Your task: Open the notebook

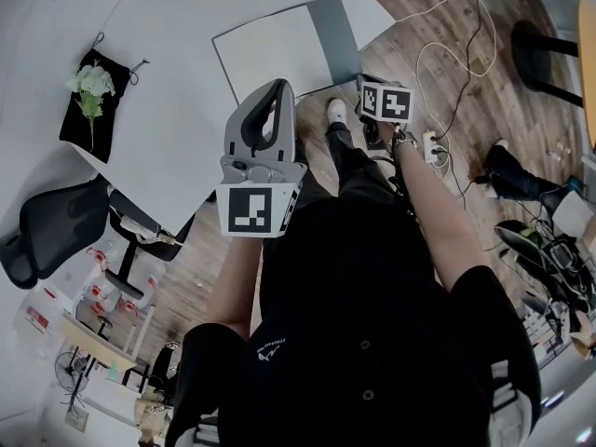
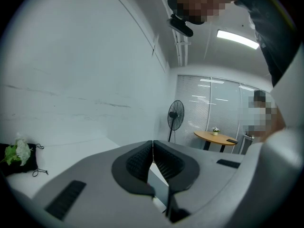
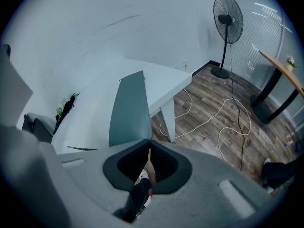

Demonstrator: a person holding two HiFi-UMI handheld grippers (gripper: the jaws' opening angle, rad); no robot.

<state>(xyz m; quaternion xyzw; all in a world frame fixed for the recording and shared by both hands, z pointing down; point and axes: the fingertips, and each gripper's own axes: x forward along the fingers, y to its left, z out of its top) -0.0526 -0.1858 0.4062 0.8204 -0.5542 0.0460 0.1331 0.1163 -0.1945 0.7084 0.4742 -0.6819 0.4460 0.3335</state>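
The notebook lies on the white table (image 1: 177,26) with a white page (image 1: 265,54) showing. Its grey-blue cover (image 1: 333,35) is swung out to the right. In the right gripper view the cover (image 3: 128,108) slants up from the table to my jaw tips. My right gripper (image 3: 149,142) is shut on the cover's near edge, and it sits at the table's near corner in the head view (image 1: 361,84). My left gripper (image 1: 282,87) hovers just left of it, over the table's edge. Its jaws (image 2: 153,144) are shut with nothing between them.
A black pouch with white flowers (image 1: 91,101) lies at the table's left side. A black office chair (image 1: 56,226) stands below it. Cables (image 1: 447,54) and a power strip (image 1: 433,147) trail over the wooden floor. A standing fan (image 3: 227,13) and a round wooden table (image 2: 216,137) stand farther off.
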